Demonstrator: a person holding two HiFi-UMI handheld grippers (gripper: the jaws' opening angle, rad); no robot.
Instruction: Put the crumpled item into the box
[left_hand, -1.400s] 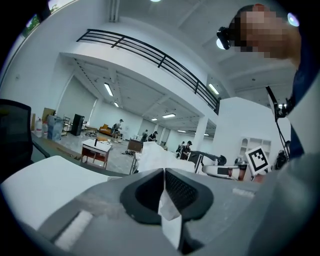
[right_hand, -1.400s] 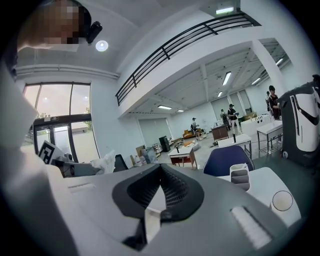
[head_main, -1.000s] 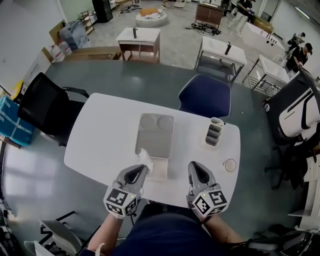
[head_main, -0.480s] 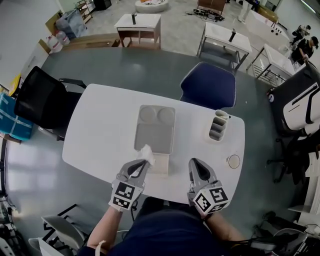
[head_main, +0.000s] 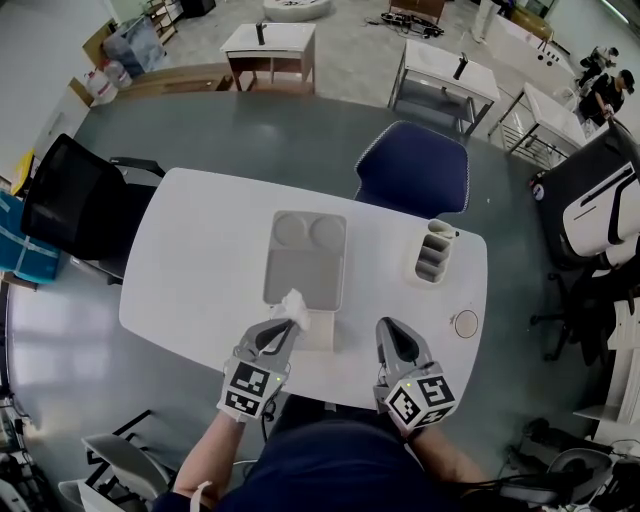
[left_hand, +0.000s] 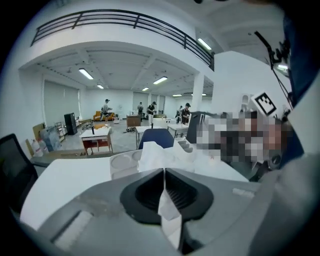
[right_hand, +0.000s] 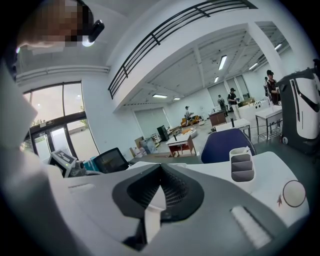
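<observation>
A crumpled white tissue (head_main: 293, 306) sticks out from the tips of my left gripper (head_main: 287, 325), which is shut on it. It hangs just above the left edge of a small white box (head_main: 320, 335) that sits against the near end of the grey tray (head_main: 305, 270). In the left gripper view the tissue (left_hand: 156, 155) bulges beyond the closed left gripper (left_hand: 163, 171), with the tray (left_hand: 122, 162) behind it. My right gripper (head_main: 389, 330) hovers over the table's near edge to the right of the box, shut and empty; in its own view the right gripper (right_hand: 161, 167) holds nothing.
A white desk organizer (head_main: 432, 257) stands at the table's right, and a round coaster (head_main: 465, 323) lies near the right front corner. A blue chair (head_main: 412, 170) stands behind the table and a black chair (head_main: 65, 210) to its left. The white table (head_main: 200, 260) edge runs just under both grippers.
My left gripper has carried the tissue a little forward, toward the tray and box. The right gripper has stayed in place. The head view has shifted slightly.
</observation>
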